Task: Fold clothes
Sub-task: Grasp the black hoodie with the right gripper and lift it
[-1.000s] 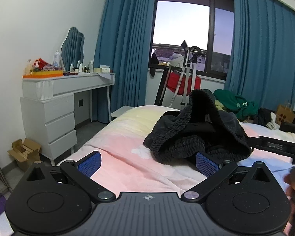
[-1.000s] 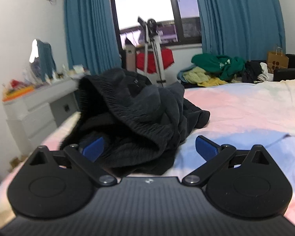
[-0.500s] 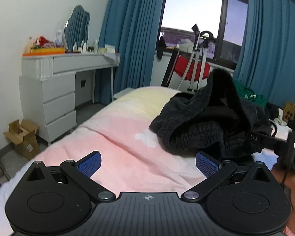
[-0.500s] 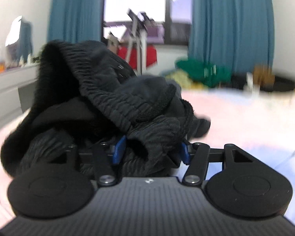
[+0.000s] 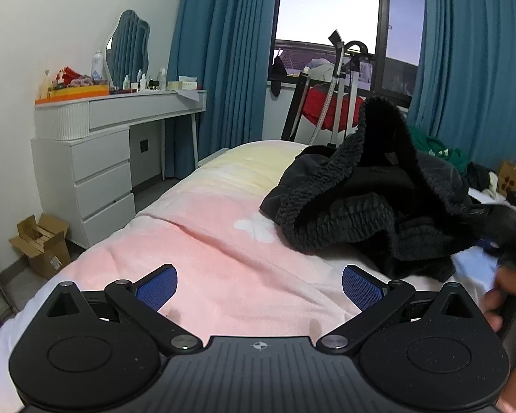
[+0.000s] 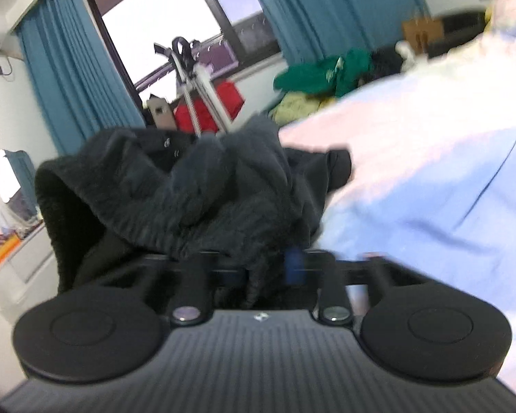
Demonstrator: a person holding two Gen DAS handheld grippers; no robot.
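A second ago the right gripper stood spread wide before the black garment; half a second ago its fingers were drawing in on the cloth, and now they are pressed together, pinching a fold of it right at the tips. The picture from that side is blurred and tilted, and the garment's heap rises just ahead of and left of the fingers. The left gripper stays spread wide with nothing between its blue pads; the garment lies ahead and to its right, apart from it, and sits a little farther right in its view than before, with the ribbed hem raised in a peak.

The garment rests on a bed covered in pink, yellow and pale blue. Far left of the left gripper stands a white dresser with a mirror and small bottles, and a cardboard box on the floor beside it. Straight ahead are blue curtains, a window and a rack with red cloth. Beyond the garment lies a green pile of clothes.
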